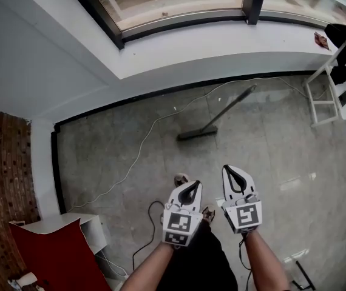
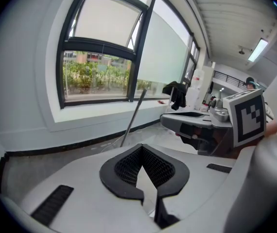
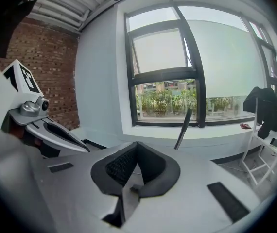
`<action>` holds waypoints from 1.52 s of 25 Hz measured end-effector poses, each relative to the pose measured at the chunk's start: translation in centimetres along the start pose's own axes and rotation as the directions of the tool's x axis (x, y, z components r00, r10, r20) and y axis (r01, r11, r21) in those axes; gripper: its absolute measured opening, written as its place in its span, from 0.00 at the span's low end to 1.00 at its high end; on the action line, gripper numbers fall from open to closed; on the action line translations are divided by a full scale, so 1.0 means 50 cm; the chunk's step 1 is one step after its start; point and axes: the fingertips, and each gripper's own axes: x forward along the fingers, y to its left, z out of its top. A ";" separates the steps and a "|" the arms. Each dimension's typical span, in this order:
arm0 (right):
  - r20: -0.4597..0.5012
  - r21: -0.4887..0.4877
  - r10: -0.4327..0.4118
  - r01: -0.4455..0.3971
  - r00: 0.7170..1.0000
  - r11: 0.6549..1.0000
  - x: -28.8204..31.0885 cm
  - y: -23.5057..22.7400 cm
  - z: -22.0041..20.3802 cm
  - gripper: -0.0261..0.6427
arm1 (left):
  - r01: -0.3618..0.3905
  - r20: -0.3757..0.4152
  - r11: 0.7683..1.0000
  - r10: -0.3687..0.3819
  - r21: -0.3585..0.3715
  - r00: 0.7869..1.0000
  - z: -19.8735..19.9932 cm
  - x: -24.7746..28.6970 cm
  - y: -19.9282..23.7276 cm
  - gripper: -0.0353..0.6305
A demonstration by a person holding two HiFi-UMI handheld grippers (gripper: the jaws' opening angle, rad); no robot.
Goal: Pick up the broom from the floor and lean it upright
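The broom (image 1: 217, 119) is on the grey floor near the window wall, well ahead of both grippers. Its dark head (image 1: 197, 133) rests on the floor and its handle slants up to the window sill. That handle (image 2: 132, 116) shows in the left gripper view, and the handle (image 3: 183, 128) shows past the jaws in the right gripper view. My left gripper (image 1: 189, 190) and right gripper (image 1: 234, 174) are side by side above my feet, both shut with nothing in them. Neither touches the broom.
A white cable (image 1: 138, 150) runs across the floor from the wall. A white chair (image 1: 334, 99) with black clothing stands at the right. A white cabinet (image 1: 70, 224) with a red thing (image 1: 54, 256) sits at the lower left beside a brick wall (image 1: 0, 168).
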 end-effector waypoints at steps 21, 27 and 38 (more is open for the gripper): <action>0.042 0.033 -0.113 0.112 0.993 0.993 -0.179 0.101 0.266 0.05 | -0.054 0.122 0.997 0.047 0.056 0.991 0.173 -0.280 -0.017 0.06; 0.066 0.057 -0.169 0.166 0.983 0.985 -0.231 0.174 0.325 0.05 | -0.009 0.219 0.999 -0.003 0.053 0.976 0.206 -0.355 -0.031 0.06; 0.122 -0.017 -0.268 0.272 0.956 0.962 -0.348 0.326 0.402 0.05 | 0.021 0.383 0.990 -0.074 0.142 0.921 0.214 -0.534 -0.039 0.06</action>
